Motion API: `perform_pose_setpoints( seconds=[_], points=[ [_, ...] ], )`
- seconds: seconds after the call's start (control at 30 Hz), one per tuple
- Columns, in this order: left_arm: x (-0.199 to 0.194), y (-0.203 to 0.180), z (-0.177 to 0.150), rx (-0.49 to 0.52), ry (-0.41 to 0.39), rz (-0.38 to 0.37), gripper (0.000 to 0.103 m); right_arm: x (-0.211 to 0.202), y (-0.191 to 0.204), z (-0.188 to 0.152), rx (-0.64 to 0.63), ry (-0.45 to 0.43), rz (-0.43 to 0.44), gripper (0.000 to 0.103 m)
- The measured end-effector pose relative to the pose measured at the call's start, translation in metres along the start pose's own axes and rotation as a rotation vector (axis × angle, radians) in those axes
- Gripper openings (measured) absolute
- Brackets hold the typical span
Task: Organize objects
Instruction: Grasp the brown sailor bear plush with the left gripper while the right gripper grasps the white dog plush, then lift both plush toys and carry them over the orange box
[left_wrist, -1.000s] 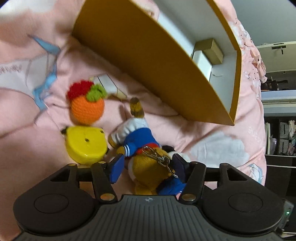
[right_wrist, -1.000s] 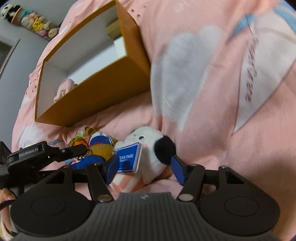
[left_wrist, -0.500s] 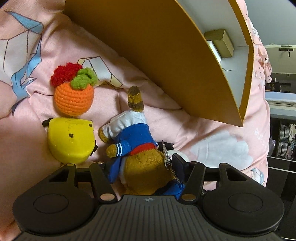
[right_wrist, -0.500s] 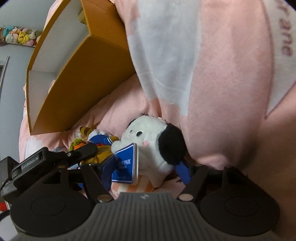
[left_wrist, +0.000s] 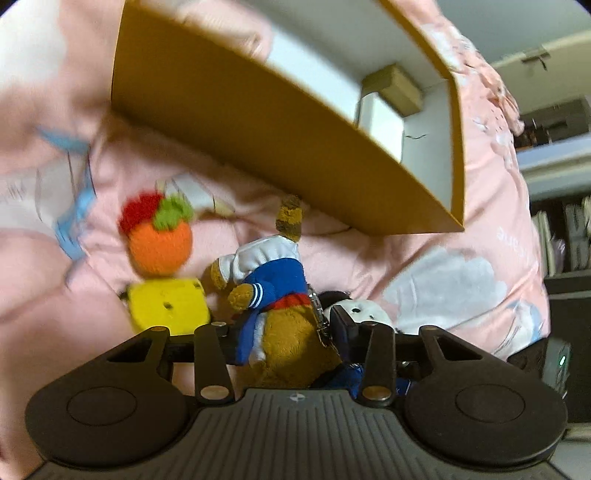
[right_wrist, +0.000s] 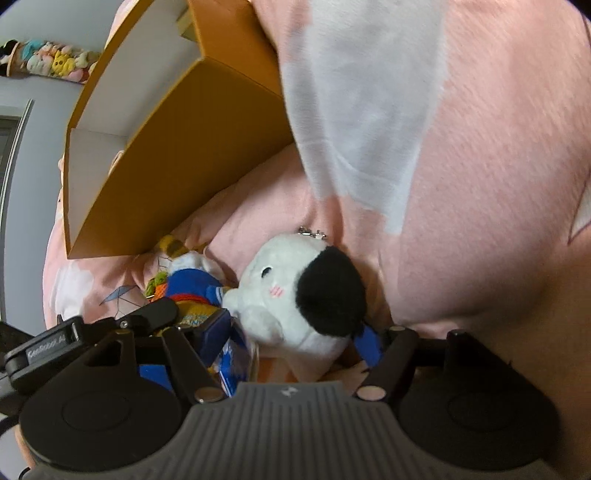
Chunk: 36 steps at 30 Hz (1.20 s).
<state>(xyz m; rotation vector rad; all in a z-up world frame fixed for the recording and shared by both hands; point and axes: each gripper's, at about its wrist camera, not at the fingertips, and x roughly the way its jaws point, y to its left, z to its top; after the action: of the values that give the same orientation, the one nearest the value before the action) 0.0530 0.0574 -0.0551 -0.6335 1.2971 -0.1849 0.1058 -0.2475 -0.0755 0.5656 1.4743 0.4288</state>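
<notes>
1. The left hand-held gripper (left_wrist: 291, 332) is closing; its blue pads press the brown plush bear in a blue-and-white sailor top (left_wrist: 280, 291), just below the open orange cardboard box (left_wrist: 258, 122).
2. The right hand-held gripper (right_wrist: 295, 341) stands wide around the white plush dog with a black ear (right_wrist: 295, 295), beside the bear; whether its pads touch it is unclear.

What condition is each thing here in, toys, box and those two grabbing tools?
Left gripper: fingers closing on the bear plush.
Bear plush: lying on the blanket, between the left fingers.
Right gripper: fingers open around the white dog plush.
White dog plush: lying on its side.
Orange box: open, tilted.
Crocheted fruit: resting untouched.
Yellow toy: resting untouched.
</notes>
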Motion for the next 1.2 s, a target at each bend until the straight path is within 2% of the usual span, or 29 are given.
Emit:
perform_pose_setpoints(
  seconds=[0.1, 0.2, 0.5, 0.6, 0.7, 0.83, 0.87, 0.9, 0.93, 0.97, 1.0, 1.03, 1.1, 1.2],
  points=[
    [-0.015, -0.014, -0.005, 0.14, -0.077, 0.113, 0.047, -0.001, -0.002, 0.001, 0.024, -0.008, 0.015, 0.073],
    [-0.02, -0.017, -0.006, 0.204, -0.095, 0.152, 0.048, 0.001, -0.001, 0.001, 0.028, -0.015, 0.018, 0.072],
    [0.002, -0.012, -0.007, 0.178, -0.033, 0.151, 0.053, 0.013, 0.03, -0.009, -0.127, -0.033, -0.092, 0.072],
    [0.005, -0.014, -0.008, 0.175, -0.022, 0.149, 0.051, 0.016, 0.037, -0.012, -0.158, -0.041, -0.107, 0.069],
    [-0.001, -0.017, -0.011, 0.19, -0.04, 0.142, 0.048, 0.019, 0.048, -0.01, -0.187, -0.055, -0.115, 0.063],
    [-0.022, -0.024, -0.016, 0.241, -0.106, 0.097, 0.045, -0.002, 0.052, -0.011, -0.265, -0.1, -0.107, 0.062],
    [-0.029, -0.026, -0.017, 0.259, -0.124, 0.078, 0.043, -0.011, 0.05, -0.01, -0.283, -0.111, -0.105, 0.062],
    [-0.036, -0.028, -0.018, 0.275, -0.143, 0.064, 0.027, -0.016, 0.053, -0.01, -0.299, -0.123, -0.105, 0.061],
    [-0.043, -0.031, -0.018, 0.292, -0.155, 0.039, 0.015, -0.022, 0.057, -0.01, -0.32, -0.138, -0.103, 0.061],
    [-0.05, -0.033, -0.018, 0.303, -0.166, 0.008, 0.013, -0.028, 0.062, -0.009, -0.342, -0.154, -0.1, 0.061],
    [-0.057, -0.035, -0.018, 0.314, -0.175, -0.014, 0.003, -0.034, 0.068, -0.009, -0.366, -0.171, -0.095, 0.061],
    [-0.063, -0.039, -0.018, 0.332, -0.191, -0.025, 0.0, -0.04, 0.072, -0.008, -0.387, -0.185, -0.09, 0.061],
    [-0.07, -0.047, -0.017, 0.369, -0.217, -0.008, 0.0, -0.056, 0.081, -0.002, -0.428, -0.208, -0.086, 0.061],
    [-0.071, -0.05, -0.013, 0.378, -0.203, -0.003, 0.001, -0.07, 0.089, 0.002, -0.47, -0.219, -0.088, 0.061]
  ],
)
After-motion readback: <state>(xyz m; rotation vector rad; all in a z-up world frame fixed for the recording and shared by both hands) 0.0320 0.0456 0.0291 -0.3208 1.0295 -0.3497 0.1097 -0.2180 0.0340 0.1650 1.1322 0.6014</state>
